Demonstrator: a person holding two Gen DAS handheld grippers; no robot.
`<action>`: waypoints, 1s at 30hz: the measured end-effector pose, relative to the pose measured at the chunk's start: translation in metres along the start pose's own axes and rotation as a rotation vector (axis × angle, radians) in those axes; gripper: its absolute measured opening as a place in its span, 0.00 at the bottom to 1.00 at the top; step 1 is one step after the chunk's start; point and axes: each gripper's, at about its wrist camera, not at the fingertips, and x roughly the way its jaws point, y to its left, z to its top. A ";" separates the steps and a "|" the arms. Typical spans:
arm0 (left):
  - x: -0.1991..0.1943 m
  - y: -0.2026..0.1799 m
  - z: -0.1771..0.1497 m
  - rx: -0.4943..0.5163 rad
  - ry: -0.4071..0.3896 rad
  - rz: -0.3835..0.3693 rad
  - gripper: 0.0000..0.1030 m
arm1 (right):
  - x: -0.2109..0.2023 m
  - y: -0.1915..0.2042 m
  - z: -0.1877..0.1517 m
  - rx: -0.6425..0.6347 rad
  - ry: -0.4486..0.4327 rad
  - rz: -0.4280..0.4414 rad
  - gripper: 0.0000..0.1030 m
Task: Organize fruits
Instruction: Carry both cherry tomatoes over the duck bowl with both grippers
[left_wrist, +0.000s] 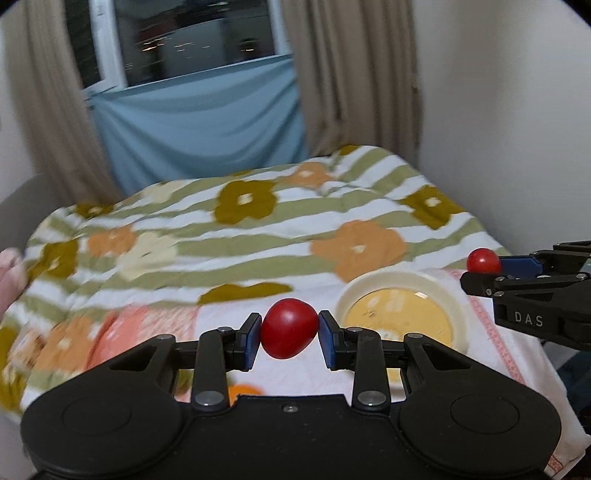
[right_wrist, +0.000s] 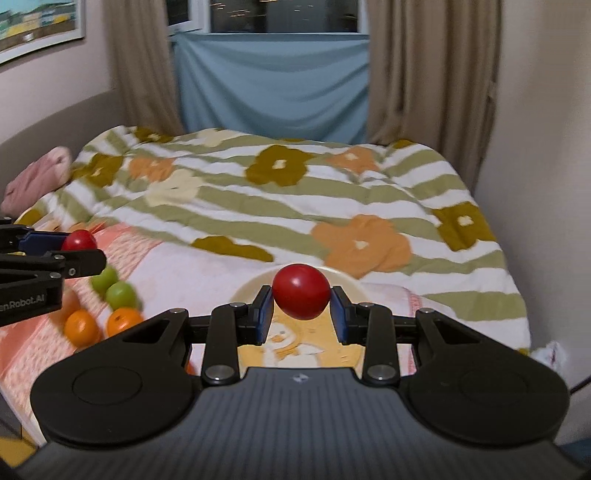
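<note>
Striped green-and-white bedding with big flower shapes (right_wrist: 295, 206) spreads ahead of both tongs, a peach patterned cloth (right_wrist: 177, 273) lying over its near part. On that cloth, under and just beyond the right tongs (right_wrist: 301, 308), sits a cream bowl with a yellow floor (left_wrist: 400, 310). Left of the right tongs, two oranges (right_wrist: 82, 326) and two green fruits (right_wrist: 120, 293) lie close together. The left tongs (left_wrist: 290, 334) are clamped on a red fruit (left_wrist: 290, 328), lifted off the cloth; the right tongs likewise pinch a second red fruit (right_wrist: 301, 295) above the bowl's rim.
</note>
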 end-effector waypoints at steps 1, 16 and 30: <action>0.007 -0.001 0.004 0.009 0.001 -0.026 0.35 | 0.003 -0.003 0.002 0.012 0.005 -0.018 0.47; 0.142 -0.029 0.031 0.202 0.102 -0.288 0.35 | 0.089 -0.033 0.006 0.175 0.087 -0.184 0.47; 0.218 -0.062 0.021 0.374 0.142 -0.374 0.35 | 0.142 -0.047 -0.009 0.290 0.155 -0.236 0.47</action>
